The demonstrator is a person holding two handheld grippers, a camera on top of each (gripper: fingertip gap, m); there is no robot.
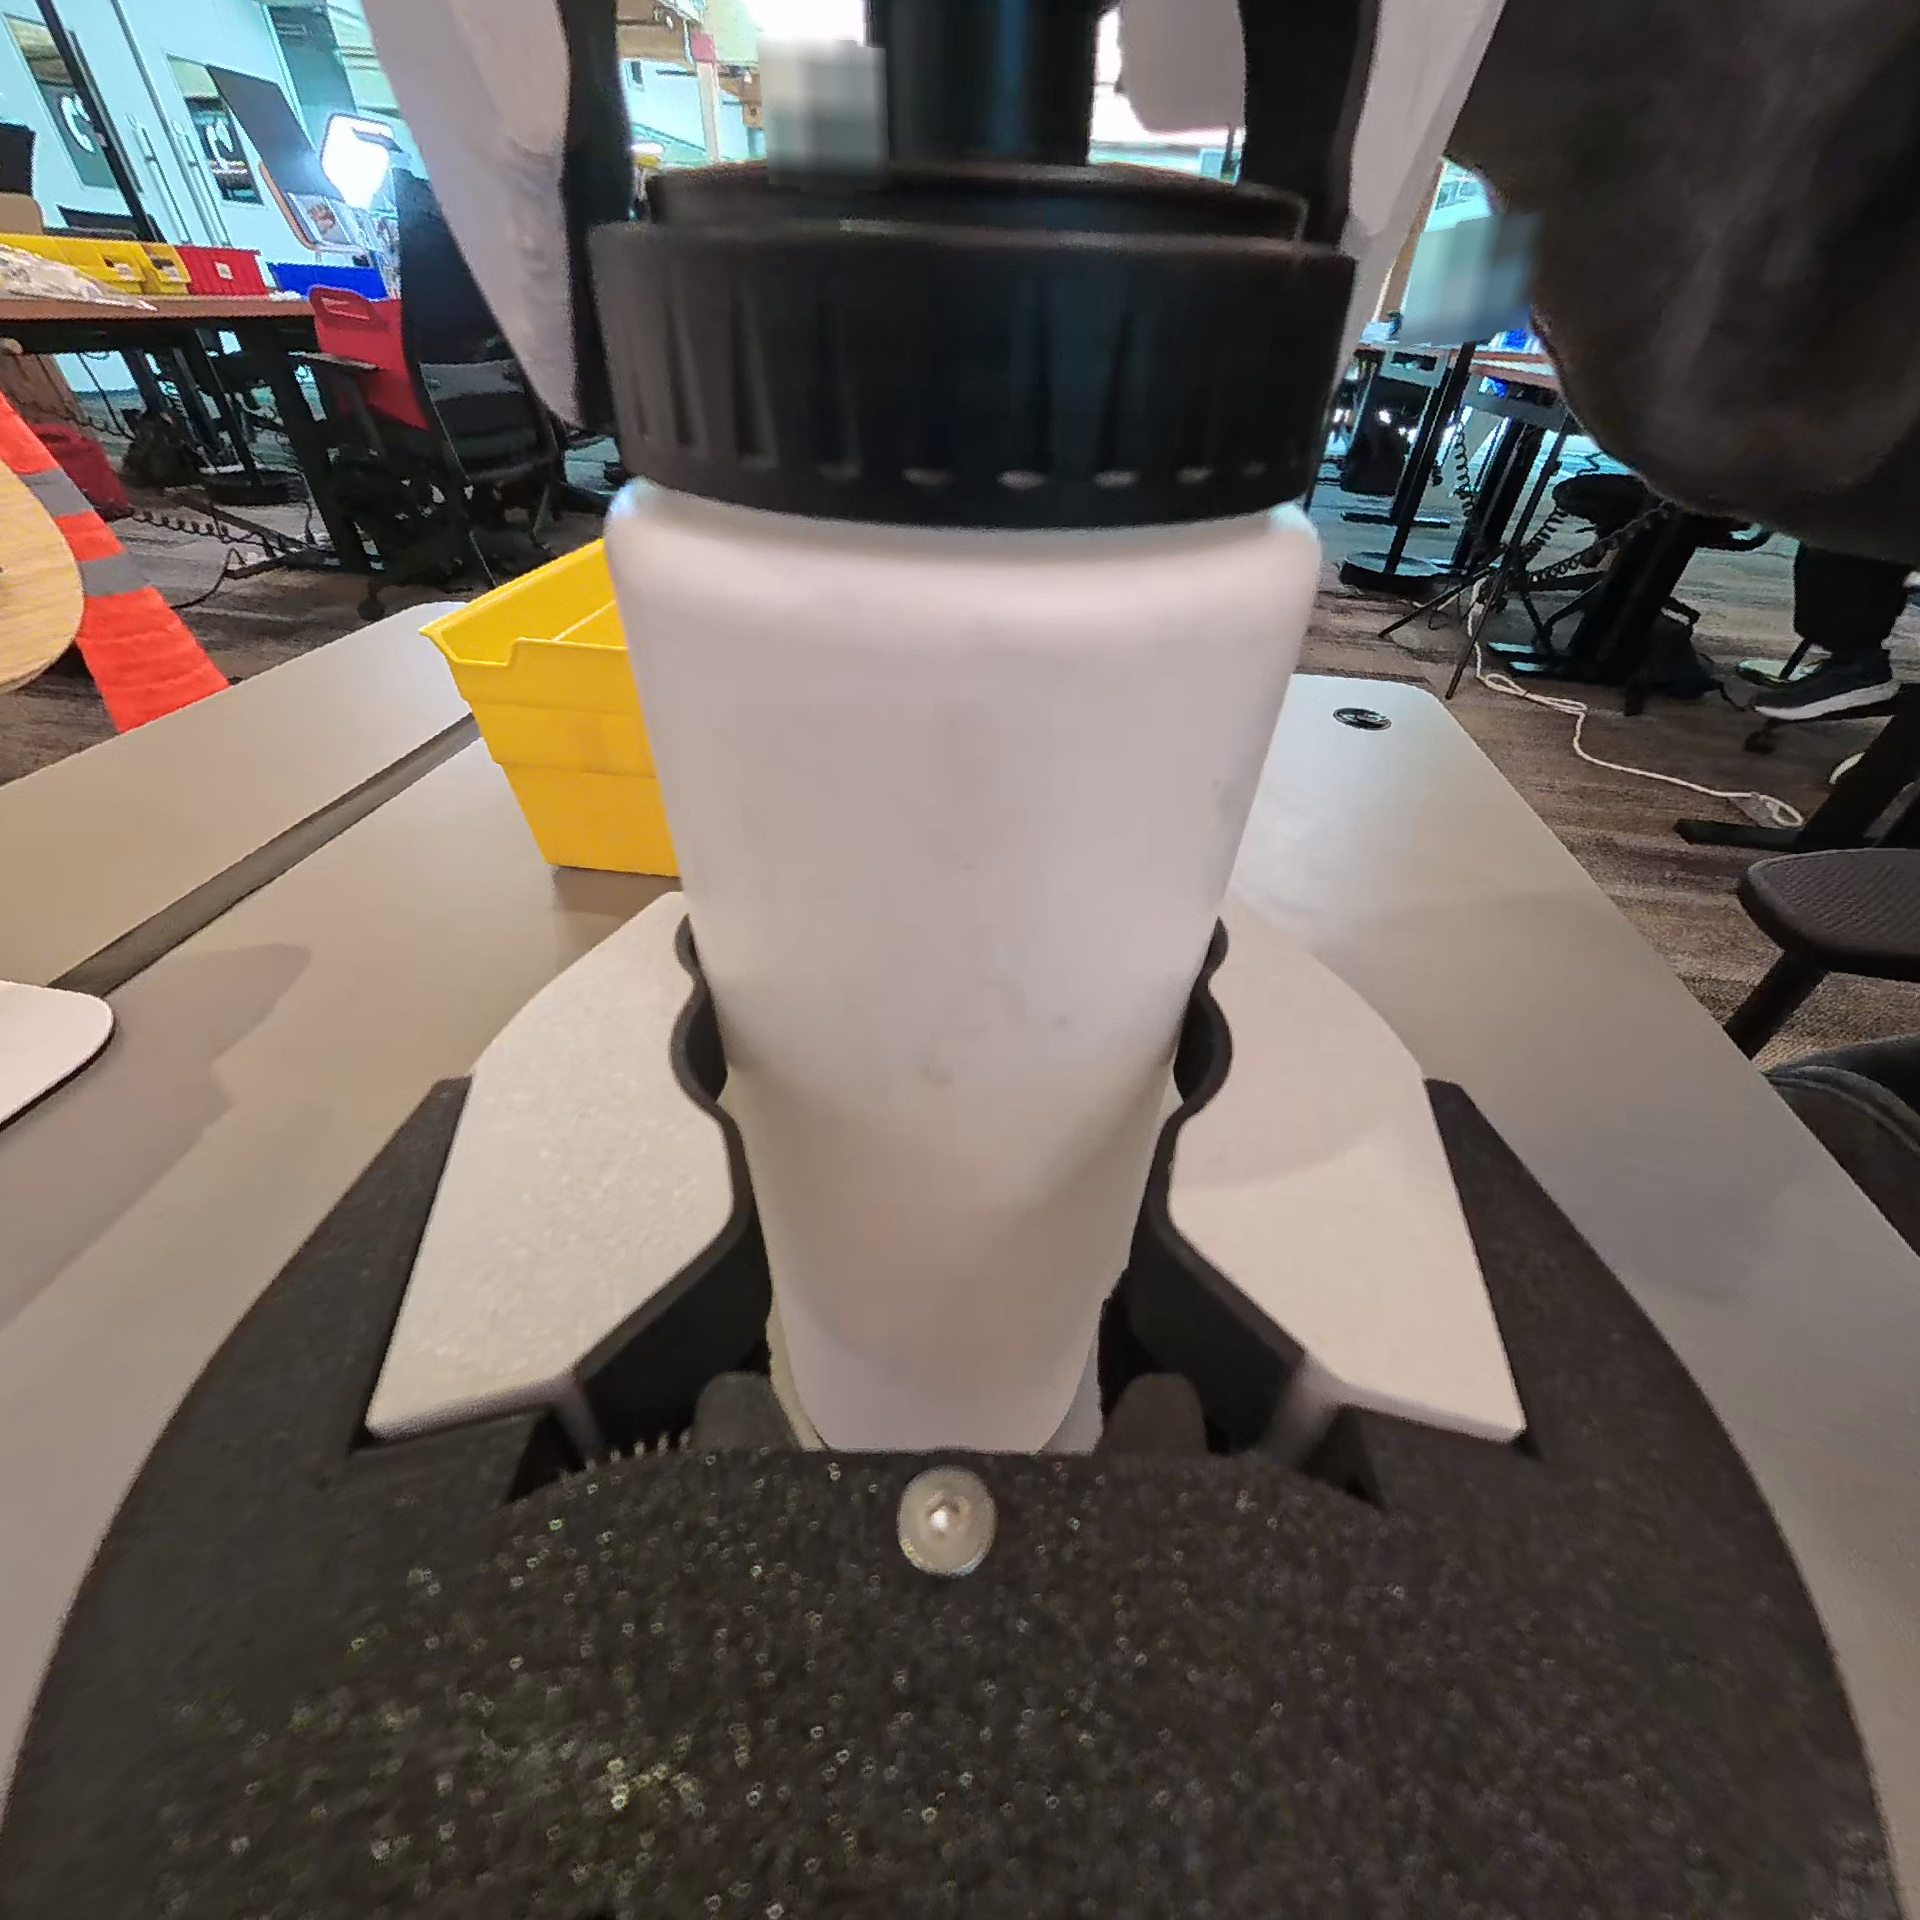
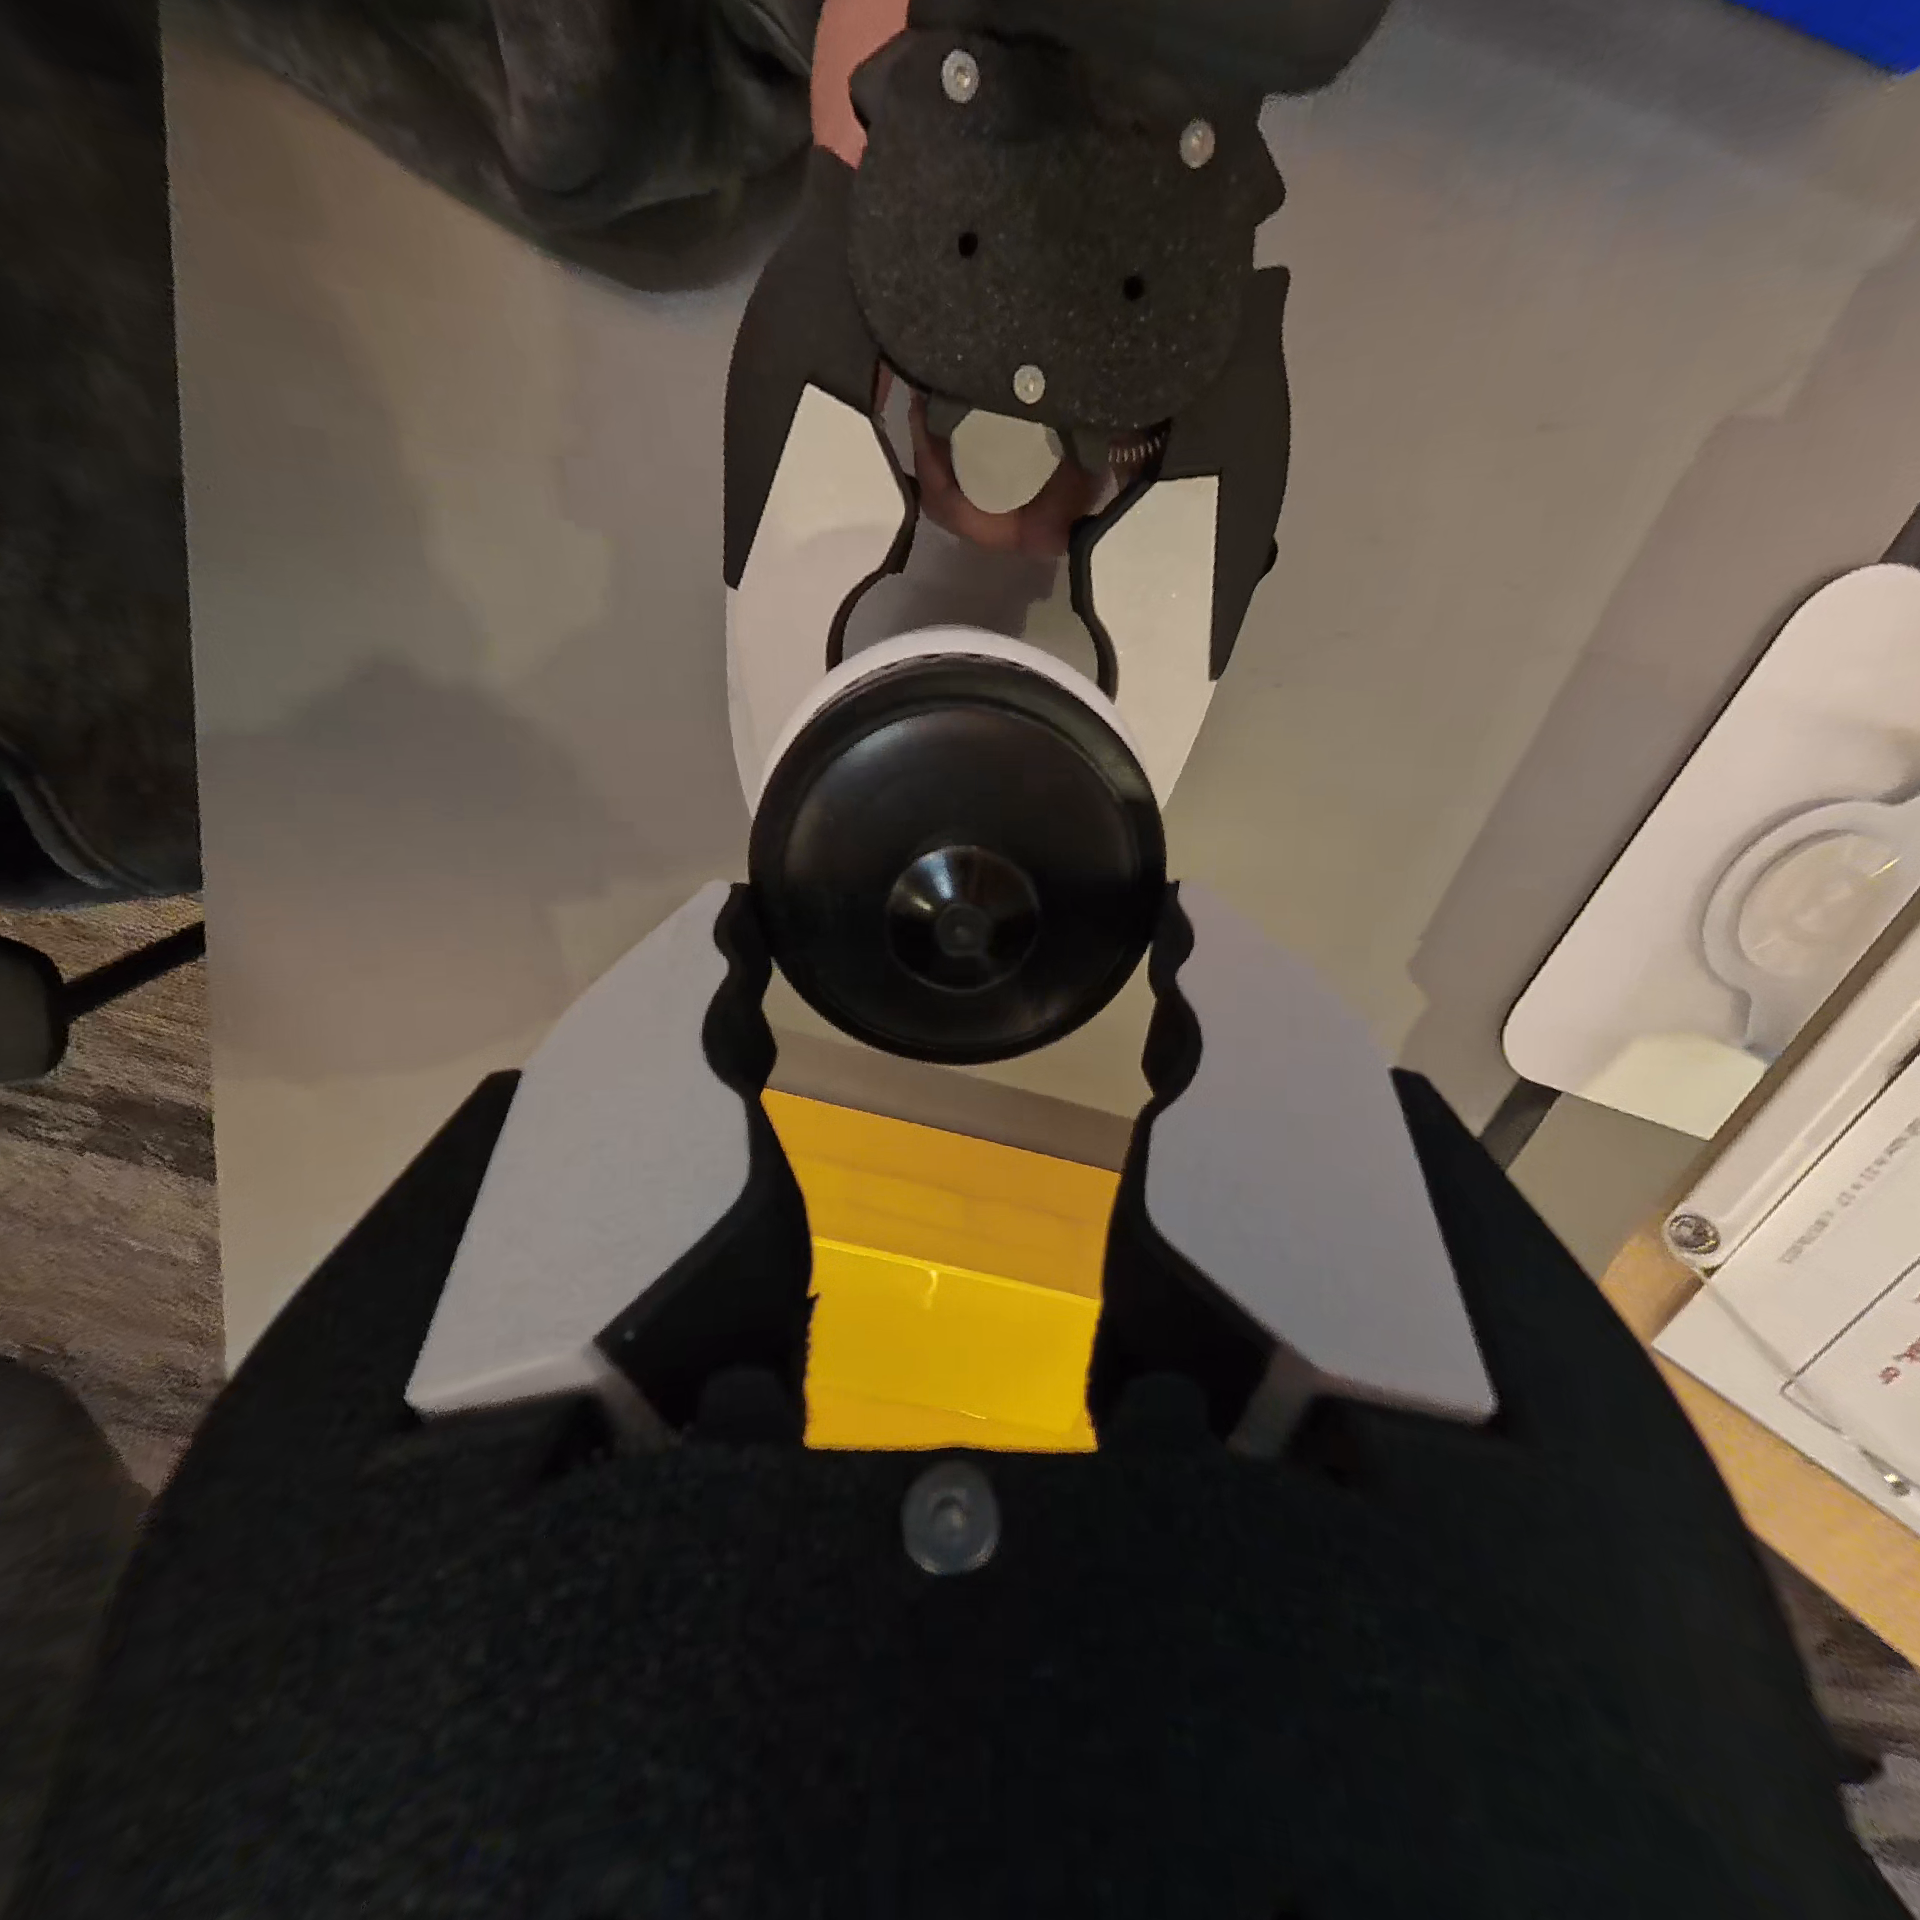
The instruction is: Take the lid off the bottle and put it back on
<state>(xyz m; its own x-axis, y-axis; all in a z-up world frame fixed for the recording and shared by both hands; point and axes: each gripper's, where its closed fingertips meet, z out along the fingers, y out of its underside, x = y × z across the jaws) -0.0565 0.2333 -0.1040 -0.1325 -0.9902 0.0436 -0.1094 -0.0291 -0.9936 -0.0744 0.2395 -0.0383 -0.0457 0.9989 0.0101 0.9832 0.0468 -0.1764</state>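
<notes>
We work at a pale grey table (image 1: pixel 1455 883) in an open workshop, with a yellow bin (image 1: pixel 561 717) just behind the bottle on the far left and an orange cone (image 1: pixel 114 603) on the floor beyond. Our left gripper (image 1: pixel 951 1039) is clenched around the lower body of the white bottle (image 1: pixel 956 831), which stands upright between its fingers (image 1: pixel 582 1174). Looking straight down from above, our right gripper (image 2: pixel 956 977) has its fingertips (image 2: pixel 740 997) on either side of the black ribbed lid (image 2: pixel 951 868), touching or very nearly so; we cannot tell whether they are gripping it yet. The lid sits level on the bottle's neck with no gap visible. We judge that either the unscrewing has yet to begin or the lid is already back on; the views alone do not settle which.
</notes>
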